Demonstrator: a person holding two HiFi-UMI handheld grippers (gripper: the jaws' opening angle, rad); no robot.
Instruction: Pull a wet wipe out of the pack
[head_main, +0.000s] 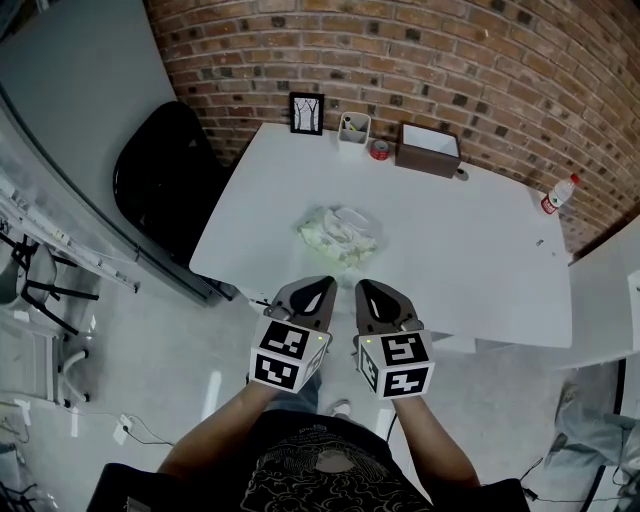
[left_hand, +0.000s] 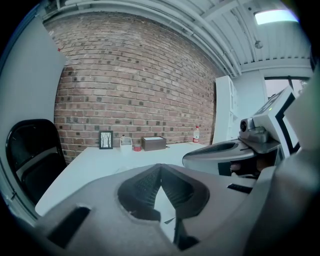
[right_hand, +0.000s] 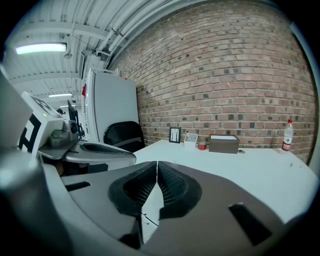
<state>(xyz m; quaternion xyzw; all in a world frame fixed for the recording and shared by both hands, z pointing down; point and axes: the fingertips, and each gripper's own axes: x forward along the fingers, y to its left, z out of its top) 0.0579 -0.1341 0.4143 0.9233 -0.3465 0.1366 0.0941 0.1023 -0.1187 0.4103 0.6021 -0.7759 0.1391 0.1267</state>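
**Status of components**

1. The wet wipe pack (head_main: 340, 235) lies flat on the white bench (head_main: 470, 250), towards its front edge. This puts it within reach of both grippers.
2. The top of the pack is crumpled and pale. The head view cannot resolve whether a wipe protrudes from the opening. No loose wipe is visible beside the pack or in either gripper.
3. The left gripper (head_main: 322, 288) and right gripper (head_main: 368, 292) are held side by side, short of the pack and over the bench edge nearest the person. Both point towards the pack.
4. The left gripper's jaws (left_hand: 160, 167) are closed tip to tip with nothing between them. The right gripper (right_hand: 157, 164) is the same: closed and empty.
5. Neither gripper touches the pack. This level, paired hold is judged to be a neutral posture, and it fits either an approach to the pack or a withdrawal from it.
6. Neither gripper view shows the pack, because the jaws block the bench area directly ahead.

**Clearance**

Beyond the pack, along the brick wall, stand a picture frame (head_main: 306, 113), a small holder (head_main: 354, 127), a red tin (head_main: 380, 150) and a brown box (head_main: 428, 148). All are well apart from the pack and are judged not to obstruct work on it.
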